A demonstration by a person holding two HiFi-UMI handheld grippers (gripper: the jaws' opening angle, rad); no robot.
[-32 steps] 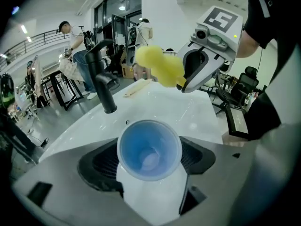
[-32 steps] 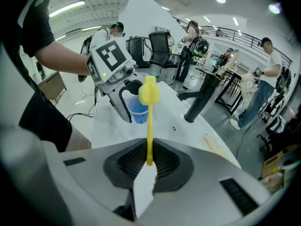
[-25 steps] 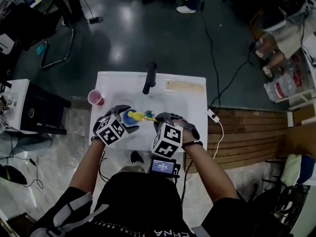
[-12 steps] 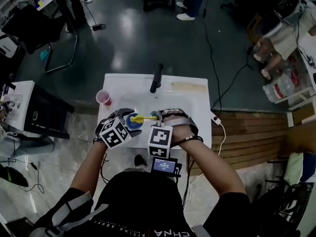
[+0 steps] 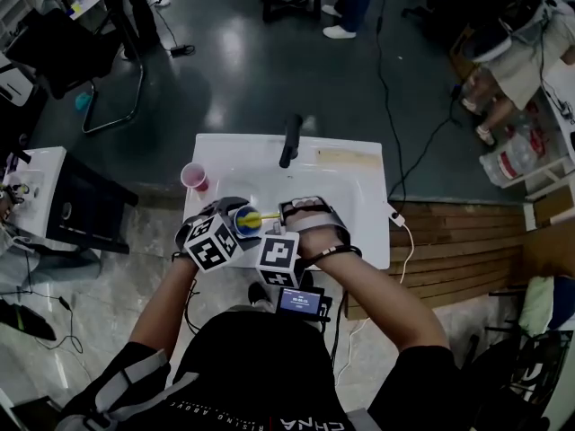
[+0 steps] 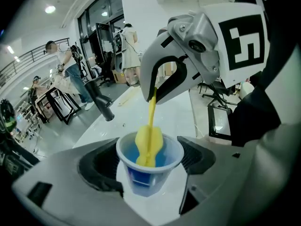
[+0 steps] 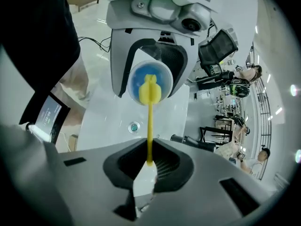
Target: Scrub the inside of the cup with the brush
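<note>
A blue plastic cup [image 6: 149, 166] sits between the jaws of my left gripper [image 6: 149, 161], which is shut on it; the cup [image 5: 245, 220] is held over the near left of the white sink [image 5: 359, 206]. The yellow brush [image 6: 149, 142] has its head inside the cup and its thin handle [image 7: 150, 126] runs back into my right gripper [image 7: 149, 163], shut on the handle's end. In the right gripper view the brush head [image 7: 150, 90] fills the cup's [image 7: 137, 81] mouth. In the head view the two grippers face each other, left gripper [image 5: 225, 225], right gripper [image 5: 287, 212].
A black tap [image 5: 289, 140] stands at the back of the sink, the drain [image 7: 134, 126] lies in the basin. A pink cup [image 5: 194, 177] stands on the sink's left rim. A small screen [image 5: 297, 301] hangs at the near edge. People and cables are on the floor beyond.
Both grippers have moved closer together and slightly left. The brush has gone deeper into the cup, less of its handle showing between them.
</note>
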